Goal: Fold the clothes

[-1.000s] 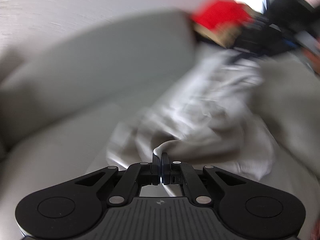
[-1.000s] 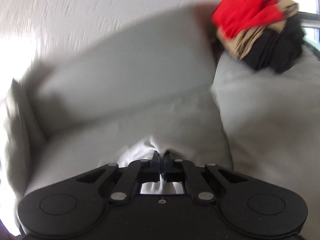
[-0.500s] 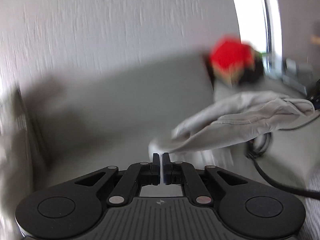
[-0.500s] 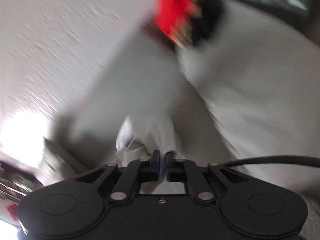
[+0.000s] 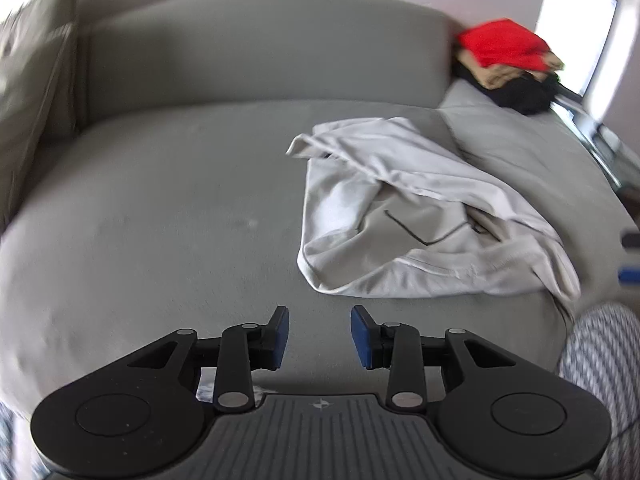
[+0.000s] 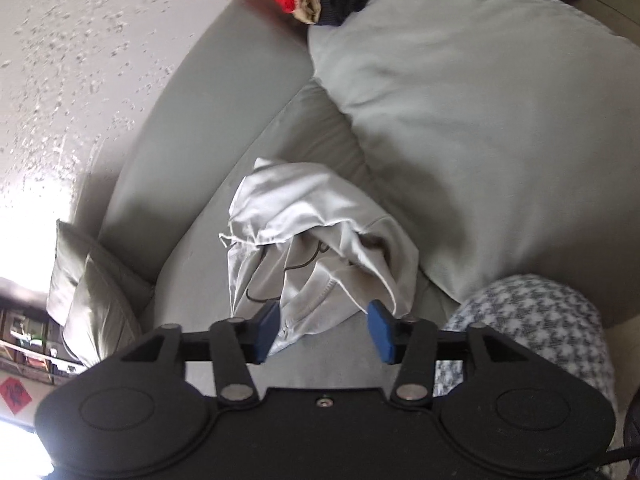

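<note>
A light grey garment (image 5: pixel 416 212) with a thin dark drawstring lies crumpled on the grey sofa seat (image 5: pixel 168 208). In the left wrist view my left gripper (image 5: pixel 319 330) hovers over bare seat in front of the garment's near hem; its jaws are opening with nothing between them. In the right wrist view the same garment (image 6: pixel 316 248) lies just ahead of my right gripper (image 6: pixel 322 326). Those jaws are opening too, and the garment's near edge falls between the blue pads (image 6: pixel 267 330) without being pressed.
A pile of red, tan and black clothes (image 5: pixel 508 64) sits at the sofa's far right corner. A large grey cushion (image 6: pixel 480 120) lies right of the garment, a smaller cushion (image 6: pixel 92 292) at the left. A person's checked trouser leg (image 6: pixel 532 328) is at the right.
Both grippers were shut on the garment and carrying it; both have let go and opened. The garment now lies dropped on the seat and the left gripper has drawn away from it.
</note>
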`<action>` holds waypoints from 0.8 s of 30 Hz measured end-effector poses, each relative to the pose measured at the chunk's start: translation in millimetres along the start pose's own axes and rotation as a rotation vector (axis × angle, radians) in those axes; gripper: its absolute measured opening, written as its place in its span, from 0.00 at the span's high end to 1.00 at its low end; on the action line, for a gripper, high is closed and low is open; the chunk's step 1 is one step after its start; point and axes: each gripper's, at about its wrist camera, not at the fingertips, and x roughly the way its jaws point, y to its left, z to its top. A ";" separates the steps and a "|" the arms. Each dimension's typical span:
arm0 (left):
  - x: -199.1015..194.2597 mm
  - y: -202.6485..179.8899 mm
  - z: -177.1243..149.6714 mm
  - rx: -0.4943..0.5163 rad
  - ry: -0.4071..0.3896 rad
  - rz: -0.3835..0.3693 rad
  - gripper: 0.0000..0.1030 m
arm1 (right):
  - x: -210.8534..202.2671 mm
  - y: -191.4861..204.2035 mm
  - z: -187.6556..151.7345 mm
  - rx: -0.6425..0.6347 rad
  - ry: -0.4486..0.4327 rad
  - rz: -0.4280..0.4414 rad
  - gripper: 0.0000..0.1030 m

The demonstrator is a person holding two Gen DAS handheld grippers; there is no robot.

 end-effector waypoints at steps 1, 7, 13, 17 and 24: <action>4.4 3.6 -1.3 -0.036 0.008 -0.001 0.67 | 3.7 0.1 -1.6 -0.014 -0.002 0.003 0.51; 9.3 12.8 -2.4 -0.154 0.016 -0.057 0.64 | 14.0 -21.7 4.9 0.037 -0.081 -0.023 0.54; 12.4 0.8 -5.0 -0.147 0.023 -0.068 0.62 | 41.2 -24.1 13.2 -0.075 -0.080 -0.162 0.71; 15.2 -7.1 -7.3 -0.135 0.034 -0.089 0.62 | 52.6 -10.3 5.5 -0.210 -0.073 -0.141 0.76; 12.8 -13.7 -8.6 -0.124 0.034 -0.096 0.62 | 88.6 8.5 6.6 -0.432 -0.003 -0.214 0.75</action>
